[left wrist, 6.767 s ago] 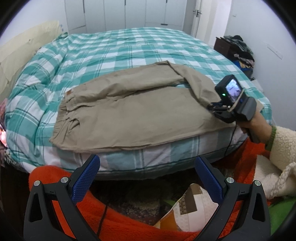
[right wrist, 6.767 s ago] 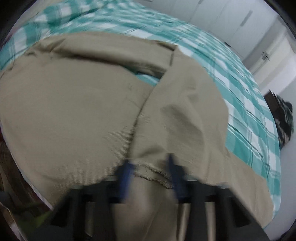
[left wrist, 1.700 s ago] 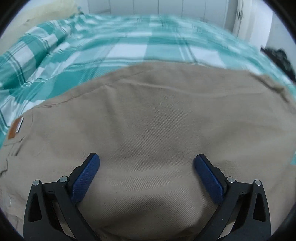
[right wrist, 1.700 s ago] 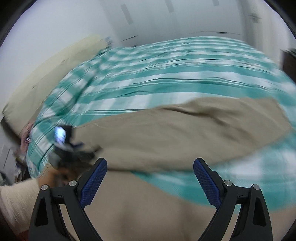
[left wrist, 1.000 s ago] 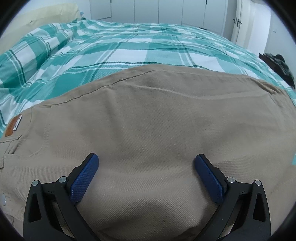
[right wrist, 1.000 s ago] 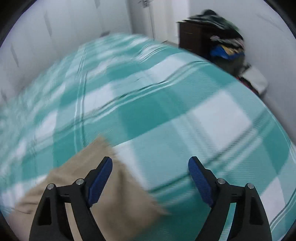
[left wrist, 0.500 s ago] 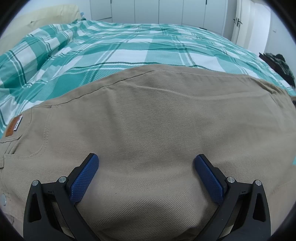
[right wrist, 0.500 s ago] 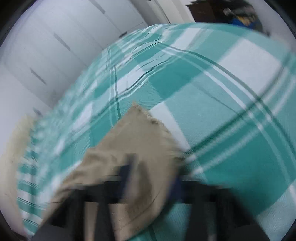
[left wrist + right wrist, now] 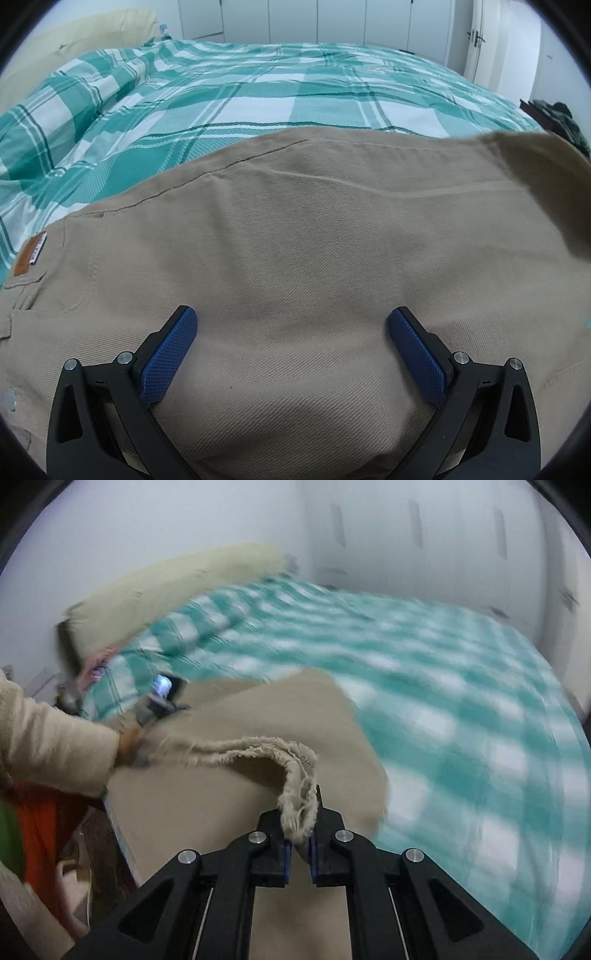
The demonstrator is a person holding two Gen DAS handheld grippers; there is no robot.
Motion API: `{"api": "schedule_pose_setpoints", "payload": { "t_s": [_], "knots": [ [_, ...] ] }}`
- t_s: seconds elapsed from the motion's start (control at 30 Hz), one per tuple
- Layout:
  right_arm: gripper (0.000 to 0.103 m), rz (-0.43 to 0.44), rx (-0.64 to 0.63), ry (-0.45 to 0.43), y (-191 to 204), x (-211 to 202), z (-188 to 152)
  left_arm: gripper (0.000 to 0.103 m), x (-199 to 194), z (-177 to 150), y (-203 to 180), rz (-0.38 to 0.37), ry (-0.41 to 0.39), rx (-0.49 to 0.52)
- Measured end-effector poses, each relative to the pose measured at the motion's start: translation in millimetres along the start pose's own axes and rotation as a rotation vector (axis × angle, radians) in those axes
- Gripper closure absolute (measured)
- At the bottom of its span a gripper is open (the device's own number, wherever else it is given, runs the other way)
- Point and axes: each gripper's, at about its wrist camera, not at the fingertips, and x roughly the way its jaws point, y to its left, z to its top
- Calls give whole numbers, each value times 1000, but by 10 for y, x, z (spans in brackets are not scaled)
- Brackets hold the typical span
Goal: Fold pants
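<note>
Khaki pants [image 9: 295, 251] lie flat on a green-and-white checked bed cover [image 9: 258, 92], waist end at the left with a brown leather tag [image 9: 31, 253]. My left gripper [image 9: 291, 336] is open, resting over the middle of the pants. In the right wrist view, my right gripper [image 9: 298, 843] is shut on the frayed hem of the pant legs [image 9: 295, 771] and holds it lifted above the flat pants [image 9: 221, 801]. The lifted leg end shows at the right in the left wrist view [image 9: 546, 162]. The left gripper also shows in the right wrist view [image 9: 159, 698].
A cream pillow [image 9: 166, 590] lies at the head of the bed. White wardrobe doors [image 9: 332, 22] stand behind the bed. A dark pile of clothes [image 9: 561, 118] sits at the far right. Orange fabric [image 9: 33, 830] hangs below the bed's near edge.
My right gripper closed on the leg hem and has swung it up and toward the waist end. The leg end now rises at the right of the left wrist view. The left gripper stayed put.
</note>
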Motion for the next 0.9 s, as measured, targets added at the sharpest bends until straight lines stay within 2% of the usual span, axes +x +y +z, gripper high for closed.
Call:
{"api": "schedule_pose_setpoints", "payload": {
  "t_s": [0.03, 0.07, 0.1, 0.13, 0.17, 0.2, 0.23, 0.27, 0.33, 0.43, 0.57, 0.67, 0.8, 0.83, 0.9],
  "knots": [
    [87, -80, 76, 24, -214, -54, -215, 1, -6, 9, -4, 5, 8, 2],
    [66, -169, 163, 52, -473, -48, -402, 1, -13, 24, -7, 12, 21, 1],
    [52, -269, 241, 94, -713, -44, -566, 1, -27, 48, -16, 26, 46, 2],
    [32, -422, 352, 157, -1034, -73, -800, 1, -59, 83, -25, 50, 82, 4],
    [32, -520, 449, 187, -1278, -148, -977, 1, -123, 110, -28, 75, 120, -2],
    [32, -563, 514, 189, -1420, -240, -1088, 1, -198, 109, -21, 83, 137, -14],
    [32, -614, 603, 167, -1533, -415, -1219, 1, -314, 91, -11, 65, 142, -30],
    [32, -639, 689, 107, -1556, -625, -1315, 1, -465, 47, -3, 16, 133, -41],
    [27, -630, 731, 22, -1418, -827, -1326, 1, -811, -112, -29, -64, 111, -26],
    [24, -608, 661, -21, -990, -870, -1182, 1, -1231, -434, -108, -118, 89, 11],
    [21, -466, 555, -47, -266, -548, -890, 1, -1512, -819, -168, -106, 62, 30],
    [21, -359, 441, -31, 417, -11, -633, 1, -1502, -1000, -133, -105, 82, 27],
    [21, -324, 321, -12, 1095, 590, -572, 0, -1273, -1180, -37, -105, 156, 25],
    [21, -333, 290, 10, 1199, 735, -604, 0, -1267, -1181, -17, -110, 148, 11],
    [19, -335, 263, 139, 1323, 1090, -767, 0, -1243, -1163, -45, -96, 149, 18]
  ]
}}
